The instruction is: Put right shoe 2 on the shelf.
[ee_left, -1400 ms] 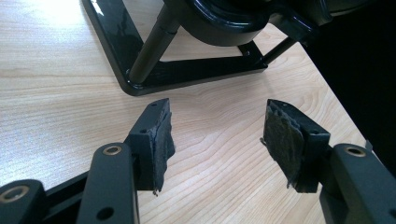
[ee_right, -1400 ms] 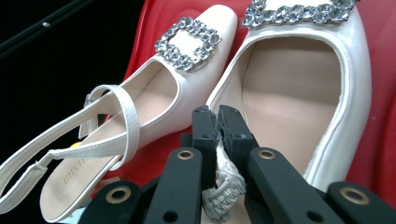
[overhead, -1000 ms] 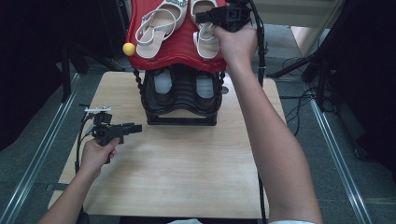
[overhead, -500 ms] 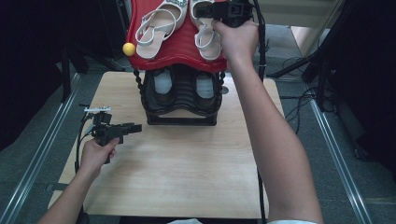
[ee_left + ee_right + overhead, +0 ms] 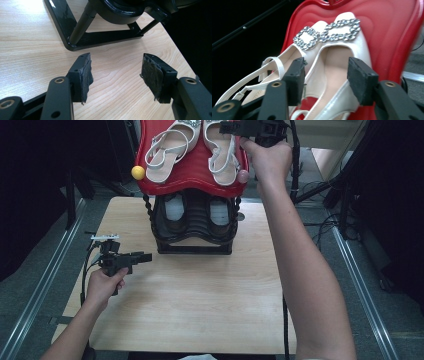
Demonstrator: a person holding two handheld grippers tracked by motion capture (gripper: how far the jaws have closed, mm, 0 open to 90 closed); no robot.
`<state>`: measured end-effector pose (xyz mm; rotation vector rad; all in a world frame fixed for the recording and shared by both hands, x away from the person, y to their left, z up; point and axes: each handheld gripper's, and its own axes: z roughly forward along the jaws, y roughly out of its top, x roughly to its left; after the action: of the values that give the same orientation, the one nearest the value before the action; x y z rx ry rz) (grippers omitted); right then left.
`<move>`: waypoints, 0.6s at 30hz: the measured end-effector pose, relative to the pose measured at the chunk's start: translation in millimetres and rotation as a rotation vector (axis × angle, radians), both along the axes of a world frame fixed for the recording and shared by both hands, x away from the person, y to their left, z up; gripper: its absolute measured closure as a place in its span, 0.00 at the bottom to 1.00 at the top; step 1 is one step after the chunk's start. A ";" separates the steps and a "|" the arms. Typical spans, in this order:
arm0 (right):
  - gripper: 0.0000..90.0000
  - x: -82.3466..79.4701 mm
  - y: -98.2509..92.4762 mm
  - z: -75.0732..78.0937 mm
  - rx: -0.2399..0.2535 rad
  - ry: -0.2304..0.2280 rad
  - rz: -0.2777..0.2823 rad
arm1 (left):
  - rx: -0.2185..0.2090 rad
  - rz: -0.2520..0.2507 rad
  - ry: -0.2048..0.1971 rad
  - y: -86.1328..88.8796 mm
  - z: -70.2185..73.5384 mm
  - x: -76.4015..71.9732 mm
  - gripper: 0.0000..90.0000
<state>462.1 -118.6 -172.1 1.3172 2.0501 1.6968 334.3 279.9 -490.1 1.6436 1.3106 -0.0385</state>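
Two hand-held grippers were at work: low at the frame's left, the left hand-held gripper (image 5: 146,256) rested on the desk (image 5: 200,305) with jaws wide and empty, pointing at the black shoe rack (image 5: 192,227). At the top of the frame the right hand-held gripper (image 5: 226,127) had just been opening, its pads either side of the right white sandal (image 5: 220,150) without pressing it. The sandal lay beside its mate (image 5: 167,150) on the red top tray (image 5: 192,182), so the placing step looked done, and the next move probably called for drawing straight back without snagging a strap.

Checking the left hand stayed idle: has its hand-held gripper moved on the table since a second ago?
No. The left hand-held gripper sits where it was, beside the black rack.
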 end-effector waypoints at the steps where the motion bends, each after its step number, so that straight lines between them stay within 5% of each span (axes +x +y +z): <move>1: 0.50 -0.2 -1.5 -0.5 0.002 -0.001 -0.003 | 0.001 0.000 -0.001 -0.1 -0.1 0.0 0.46; 18: 0.38 -4.3 -42.9 -23.2 0.035 -0.029 -0.067 | 0.010 -0.001 0.003 1.5 0.0 -0.1 0.46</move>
<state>457.9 -161.5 -195.3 1.3480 1.9470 1.7208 334.2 281.4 -490.1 1.6538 1.3142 -0.0351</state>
